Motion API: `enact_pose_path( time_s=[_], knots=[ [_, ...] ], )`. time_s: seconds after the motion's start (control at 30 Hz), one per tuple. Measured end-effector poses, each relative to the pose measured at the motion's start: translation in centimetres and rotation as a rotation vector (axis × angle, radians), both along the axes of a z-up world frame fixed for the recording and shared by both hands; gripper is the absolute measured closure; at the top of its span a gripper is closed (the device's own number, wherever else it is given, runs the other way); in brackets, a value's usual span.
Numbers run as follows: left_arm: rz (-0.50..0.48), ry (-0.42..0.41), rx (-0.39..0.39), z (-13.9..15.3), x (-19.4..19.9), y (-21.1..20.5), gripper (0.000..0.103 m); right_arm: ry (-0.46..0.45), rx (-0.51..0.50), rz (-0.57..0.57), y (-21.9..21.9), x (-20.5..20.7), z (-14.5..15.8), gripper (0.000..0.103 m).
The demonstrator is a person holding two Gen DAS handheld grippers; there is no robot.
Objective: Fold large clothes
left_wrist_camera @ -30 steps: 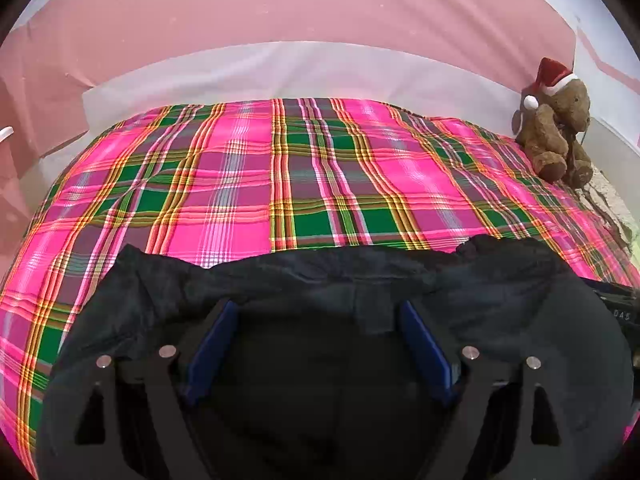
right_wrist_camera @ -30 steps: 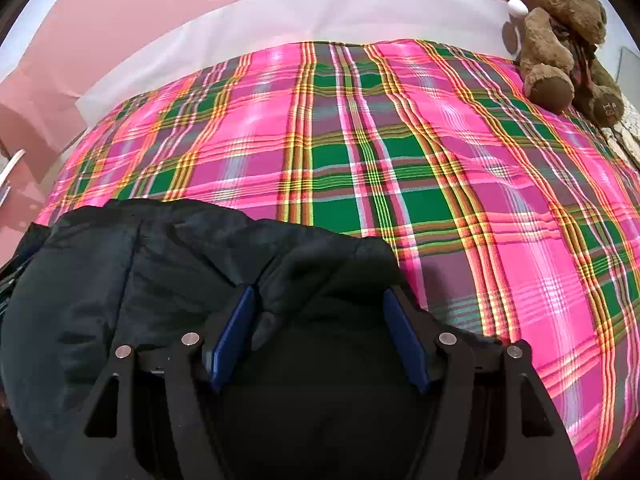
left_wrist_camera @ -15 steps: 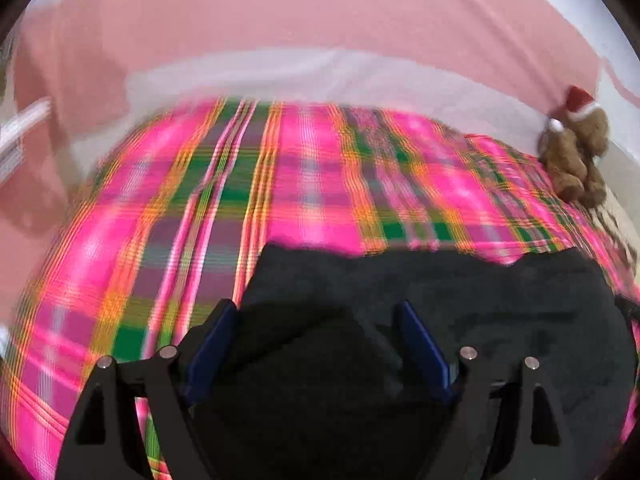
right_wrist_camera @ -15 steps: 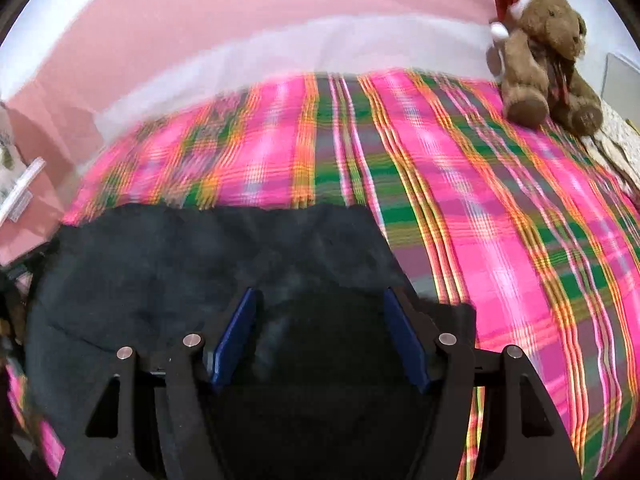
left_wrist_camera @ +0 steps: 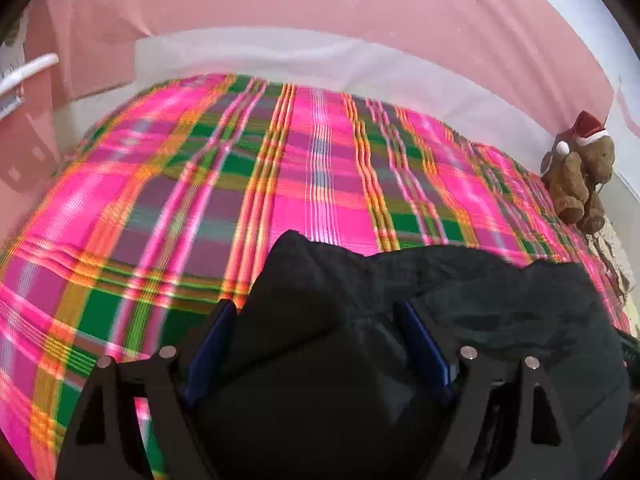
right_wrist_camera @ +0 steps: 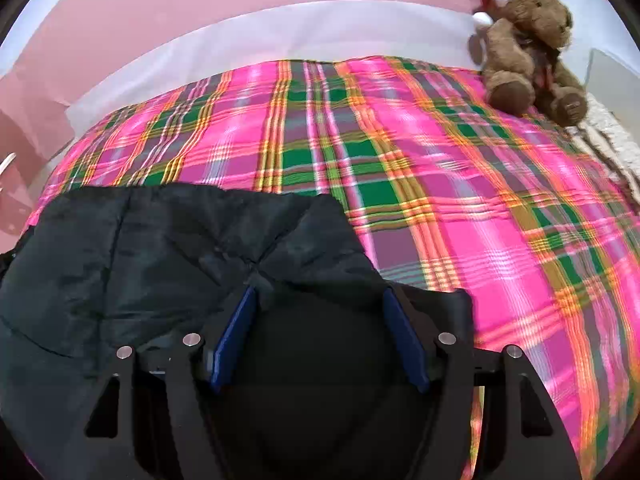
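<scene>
The dark padded garment (right_wrist_camera: 168, 256) lies bunched at the near edge of the bed, on the pink plaid blanket (right_wrist_camera: 460, 184). Taking the teddy bear (right_wrist_camera: 528, 44) at the far right corner as the fixed mark, the garment sits at the opposite, near side, well apart from the bear, with a wide stretch of bare plaid between them.

The right gripper (right_wrist_camera: 318, 336) stands over the garment's end toward the bear. Its jaws are spread wide with dark fabric filling the gap; whether the blue pads (right_wrist_camera: 234, 336) are pressing on the cloth or merely straddling it I cannot tell, since the bulk hides the contact. From this gripper the rest of the garment runs away from the bear, so its long axis lies across the bed, parallel to the near edge.

The left gripper (left_wrist_camera: 316, 352) is at the garment's other end, the one farthest from the teddy bear (left_wrist_camera: 578, 176). Here too the jaws stand wide around a raised hump of the dark padded garment (left_wrist_camera: 500, 300), and the grip itself cannot be read; the fabric peaks up between the fingers, which suggests, as a judgement only, that it is being carried.

Each hand is nearest its own end, so a fold along the long axis would bring the two ends together, or both could carry the near edge forward. Open room lies ahead toward the white sheet (left_wrist_camera: 320, 60) at the far side. The bear's corner is the one spot to keep clear.
</scene>
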State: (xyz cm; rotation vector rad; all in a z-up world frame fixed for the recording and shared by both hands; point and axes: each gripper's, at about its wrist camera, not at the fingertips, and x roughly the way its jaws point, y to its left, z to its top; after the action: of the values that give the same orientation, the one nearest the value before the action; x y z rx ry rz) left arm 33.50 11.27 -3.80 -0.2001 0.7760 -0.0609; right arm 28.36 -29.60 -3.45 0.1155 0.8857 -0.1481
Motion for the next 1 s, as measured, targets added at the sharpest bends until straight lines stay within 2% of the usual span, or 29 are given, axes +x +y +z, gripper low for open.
enact_pose_path(
  time_s=[0.17, 0.23, 0.3, 0.37, 0.43, 0.53, 0.67, 0.8, 0.9, 1.0],
  knots=[
    [-0.019, -0.122, 0.016, 4.0, -2.0, 0.5, 0.019, -0.115, 0.034, 0.052, 2.6, -1.4, 5.3, 0.037],
    [-0.046, -0.143, 0.04, 4.5, -1.5, -0.3, 0.019, -0.127, 0.057, 0.137, 5.9, -0.5, 6.4, 0.037],
    [-0.061, -0.116, 0.071, 3.8, -0.2, -1.0, 0.019, -0.099, 0.043, 0.208, 9.1, 1.1, 6.0, 0.037],
    [-0.063, -0.024, 0.074, 1.6, 1.5, -1.3, 0.019, -0.054, 0.017, 0.244, 11.2, 2.9, 4.7, 0.037],
    [-0.047, 0.024, 0.055, -0.4, 2.2, -1.0, 0.018, 0.038, -0.002, 0.256, 12.5, 5.3, 1.8, 0.037],
    [-0.032, 0.022, -0.013, -1.5, 2.4, -0.2, 0.018, 0.04, 0.001, 0.251, 12.3, 6.3, -0.4, 0.038],
    [-0.017, 0.036, -0.022, -2.1, 2.9, -0.2, 0.018, 0.043, 0.014, 0.234, 12.1, 6.8, -1.8, 0.038],
    [-0.001, 0.029, 0.005, -0.5, 1.6, -0.2, 0.018, 0.022, 0.037, 0.211, 11.4, 5.6, 0.1, 0.038],
    [0.003, -0.024, -0.031, 1.6, -0.3, 0.8, 0.019, -0.057, 0.052, 0.186, 9.5, 3.0, 2.8, 0.038],
    [-0.018, -0.088, -0.036, 3.3, -2.1, 1.2, 0.019, -0.099, 0.034, 0.143, 6.4, 1.0, 4.1, 0.038]
  ],
)
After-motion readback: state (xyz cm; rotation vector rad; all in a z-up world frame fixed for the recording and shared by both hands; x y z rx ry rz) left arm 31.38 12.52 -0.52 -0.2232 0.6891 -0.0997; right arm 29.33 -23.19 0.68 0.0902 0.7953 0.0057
